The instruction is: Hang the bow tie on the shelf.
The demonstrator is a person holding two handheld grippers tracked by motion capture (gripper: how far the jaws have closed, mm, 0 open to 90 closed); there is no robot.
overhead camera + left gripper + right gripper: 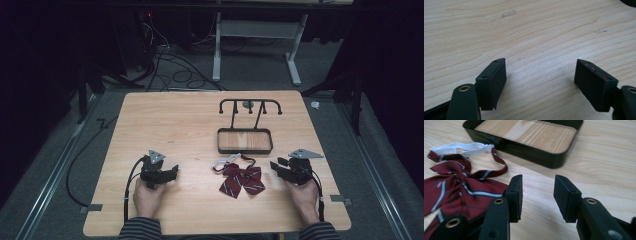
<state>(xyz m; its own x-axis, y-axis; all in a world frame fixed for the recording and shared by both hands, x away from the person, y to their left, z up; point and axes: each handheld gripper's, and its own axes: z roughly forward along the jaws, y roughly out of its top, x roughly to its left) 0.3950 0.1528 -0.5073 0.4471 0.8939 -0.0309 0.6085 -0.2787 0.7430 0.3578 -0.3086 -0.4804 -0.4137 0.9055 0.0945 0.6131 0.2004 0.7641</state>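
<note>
A dark red striped bow tie (242, 179) with a white elastic strap (226, 162) lies flat on the wooden table (165, 125), near the front middle. Behind it stands a black stand with a tray base (245, 149) and a hook rail (250, 103). My left gripper (172, 171) rests on the table left of the bow tie, open, over bare wood (540, 65). My right gripper (276, 164) rests just right of the bow tie (454, 185), open and holding nothing (538, 181), with the tray (531, 153) beyond it.
The table's front edge runs just under the person's hands and striped sleeves (141, 227). Beyond the far edge are a grey floor with cables (175, 70) and a white desk frame (257, 45). Small tape marks (508, 13) sit on the wood.
</note>
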